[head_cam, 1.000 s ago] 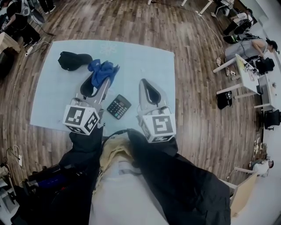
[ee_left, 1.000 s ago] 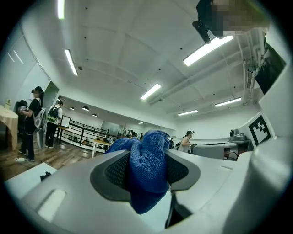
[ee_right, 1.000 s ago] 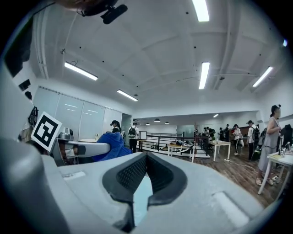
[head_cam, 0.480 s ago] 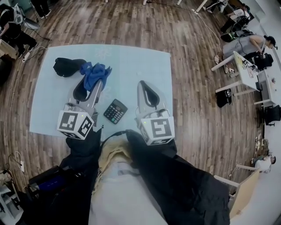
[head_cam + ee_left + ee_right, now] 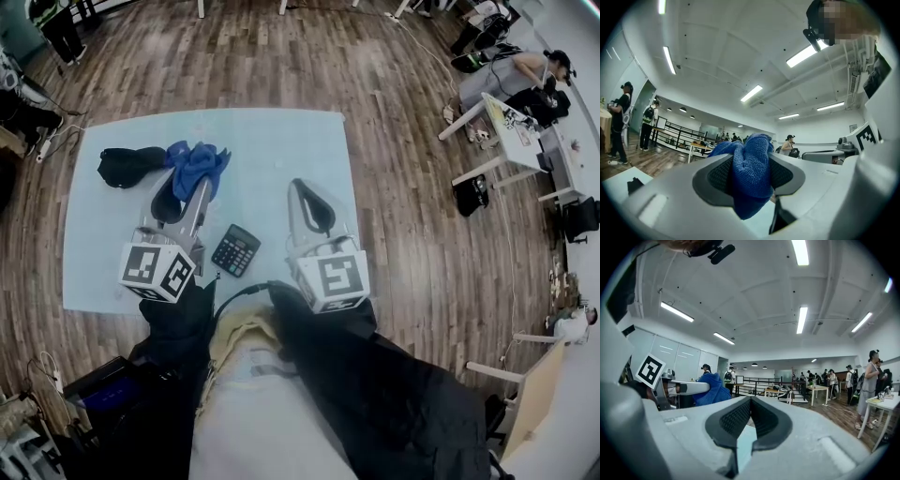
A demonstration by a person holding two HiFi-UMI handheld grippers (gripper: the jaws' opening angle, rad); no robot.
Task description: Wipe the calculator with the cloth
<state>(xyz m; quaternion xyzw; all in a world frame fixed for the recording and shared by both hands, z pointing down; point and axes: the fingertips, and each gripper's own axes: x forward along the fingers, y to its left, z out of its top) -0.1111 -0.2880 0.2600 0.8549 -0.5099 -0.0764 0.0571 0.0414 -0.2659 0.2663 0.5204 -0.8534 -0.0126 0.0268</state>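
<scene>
Left gripper clenched on blue cloth. Right gripper closed, empty. Calculator lies near the mat's front edge, between them, probably keys up. Bring cloth down flat on it, wipe lightly so it won't slide.

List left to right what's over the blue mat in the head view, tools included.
black bundle → blue cloth → calculator → right tool. Left tool is left out: it grips the cloth and overlaps it.
</scene>
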